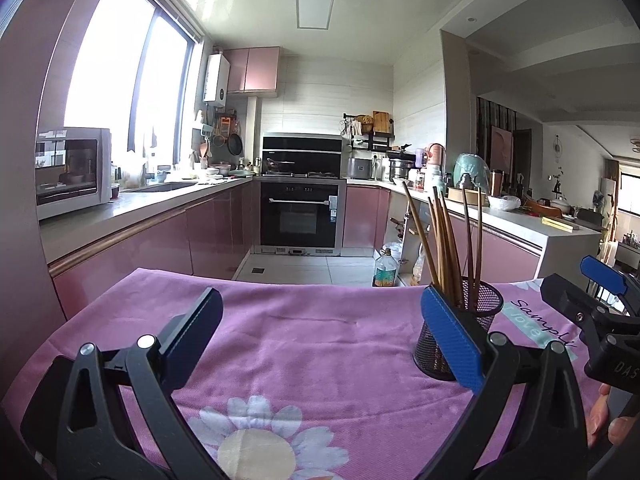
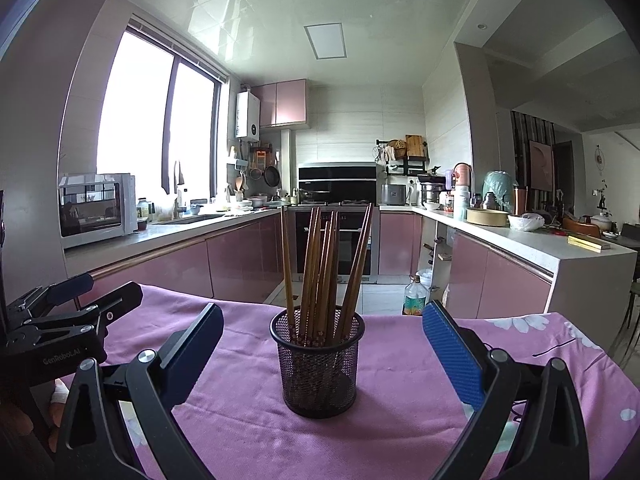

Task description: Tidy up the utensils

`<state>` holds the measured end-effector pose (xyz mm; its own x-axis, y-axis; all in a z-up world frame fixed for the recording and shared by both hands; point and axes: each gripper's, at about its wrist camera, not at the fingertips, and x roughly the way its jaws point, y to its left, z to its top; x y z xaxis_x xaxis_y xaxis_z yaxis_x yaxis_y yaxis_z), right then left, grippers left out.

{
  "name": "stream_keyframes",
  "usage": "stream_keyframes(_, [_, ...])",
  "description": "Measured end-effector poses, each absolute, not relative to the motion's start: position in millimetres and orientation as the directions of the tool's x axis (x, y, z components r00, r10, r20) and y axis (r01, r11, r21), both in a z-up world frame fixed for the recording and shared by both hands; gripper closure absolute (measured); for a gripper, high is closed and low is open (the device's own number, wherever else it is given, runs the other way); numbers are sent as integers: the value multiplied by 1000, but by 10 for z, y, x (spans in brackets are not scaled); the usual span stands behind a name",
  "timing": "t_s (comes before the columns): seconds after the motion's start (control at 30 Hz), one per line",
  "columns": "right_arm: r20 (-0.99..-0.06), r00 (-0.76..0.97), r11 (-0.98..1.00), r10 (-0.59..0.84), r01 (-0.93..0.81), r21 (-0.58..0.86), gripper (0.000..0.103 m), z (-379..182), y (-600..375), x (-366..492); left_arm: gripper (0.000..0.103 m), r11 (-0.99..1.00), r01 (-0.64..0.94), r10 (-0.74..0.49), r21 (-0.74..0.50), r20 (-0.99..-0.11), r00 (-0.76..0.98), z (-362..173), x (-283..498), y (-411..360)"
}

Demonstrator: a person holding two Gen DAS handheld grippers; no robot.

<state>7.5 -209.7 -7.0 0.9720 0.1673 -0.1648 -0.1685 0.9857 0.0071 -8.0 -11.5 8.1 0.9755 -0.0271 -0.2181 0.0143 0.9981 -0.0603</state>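
A black mesh cup stands upright on the pink flowered cloth, holding several brown wooden chopsticks that fan upward. My right gripper is open, its fingers either side of the cup with gaps on both sides and nothing held. In the left wrist view the cup and chopsticks sit at the right, partly hidden behind my blue finger pad. My left gripper is open over bare cloth, left of the cup. Each gripper shows in the other's view: right gripper, left gripper.
The table's far edge drops to a tiled kitchen floor, where an oil bottle stands. Pink cabinets and counters run along both sides, with a white countertop oven on the left. A person's fingers hold the right gripper.
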Motion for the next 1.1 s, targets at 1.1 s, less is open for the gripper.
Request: stream_keyframes(1.1, [-160,976,990,144,-143,19,7,-54,-2152,-2,6,999,3,-13,-47,-210,978,43,-114,-164])
